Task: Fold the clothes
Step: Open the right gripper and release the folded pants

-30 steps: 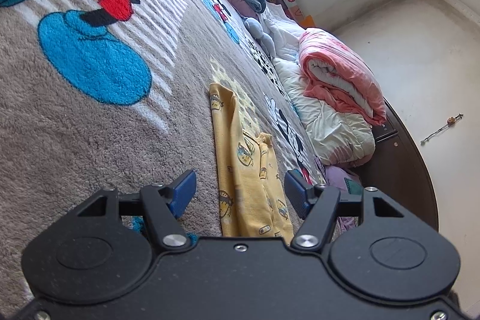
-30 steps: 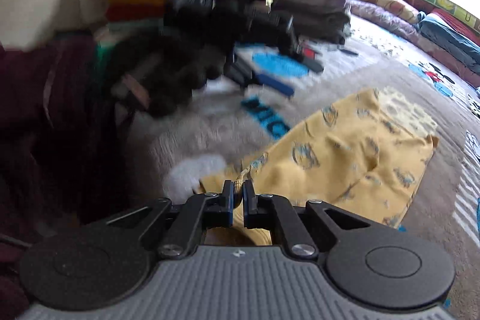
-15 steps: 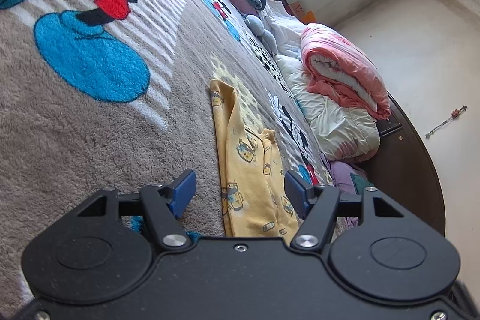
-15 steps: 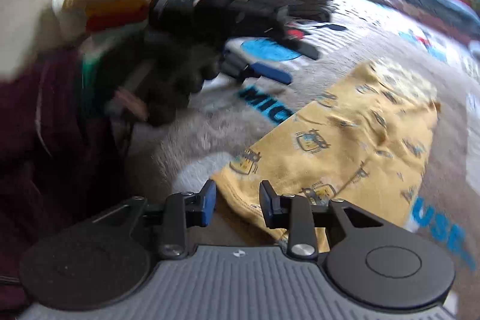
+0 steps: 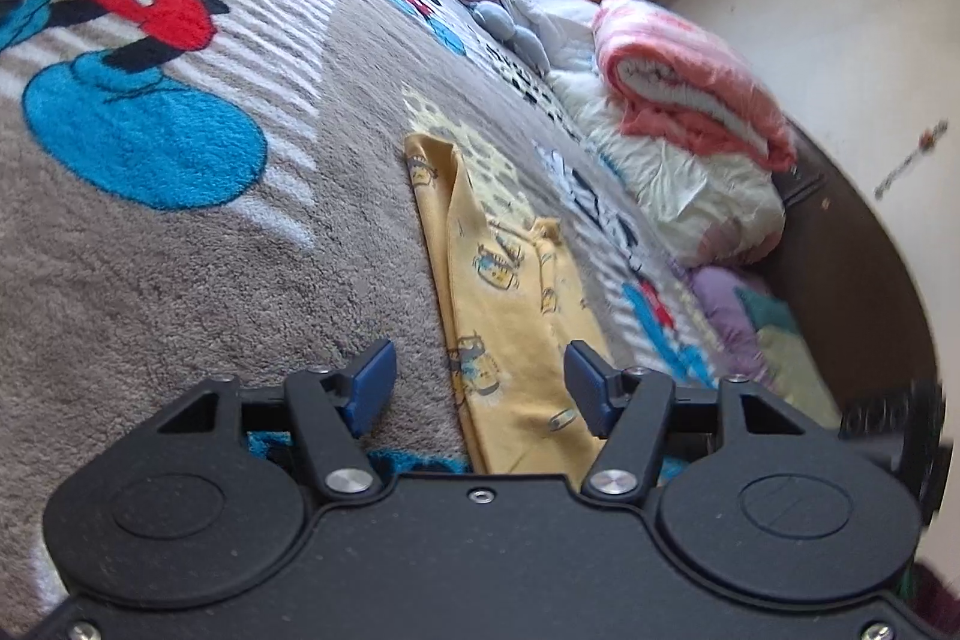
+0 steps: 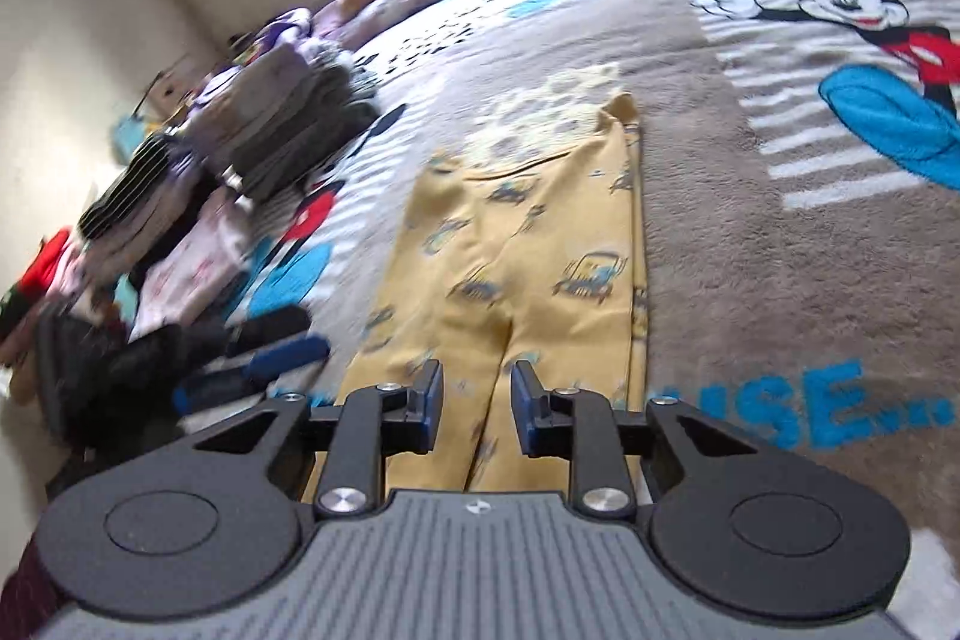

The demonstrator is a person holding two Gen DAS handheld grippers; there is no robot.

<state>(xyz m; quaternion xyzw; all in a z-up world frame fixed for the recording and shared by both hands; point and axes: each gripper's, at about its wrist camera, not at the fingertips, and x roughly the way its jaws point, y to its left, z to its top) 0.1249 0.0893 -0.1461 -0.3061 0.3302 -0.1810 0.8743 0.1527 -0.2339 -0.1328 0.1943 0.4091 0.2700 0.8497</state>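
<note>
Left wrist view: the left tongs (image 5: pixel 480 376) stand wide apart with nothing between the blue pads (image 5: pixel 373 381), hanging just above the near end of the yellow garment (image 5: pixel 510 304). The garment lies flat on the rug (image 5: pixel 180 280) and runs from 6 o'clock up toward 12, its far end near the middle of the picture. At 10 o'clock the rug shows a cartoon mouse (image 5: pixel 162 10) over a blue patch. At 2 o'clock a pink quilt (image 5: pixel 690 82) sits on a white one (image 5: pixel 690 184), at the rug's edge.

Right wrist view: the right tongs (image 6: pixel 477 403) are partly open, a narrow gap, gripping nothing; both pads (image 6: pixel 429 403) hover over the near end of the garment (image 6: pixel 528 244). It looks like trousers with a printed pattern, two legs side by side, a seam between them running up from the gap. The left gripper (image 6: pixel 264 358) shows blurred at 9 o'clock, just beside the cloth's left edge. Stacks of folded clothes (image 6: pixel 282 112) stand at 10 o'clock, well apart from the garment. Blue letters (image 6: pixel 804 412) on the rug (image 6: pixel 750 250) lie at 3 o'clock.
</note>
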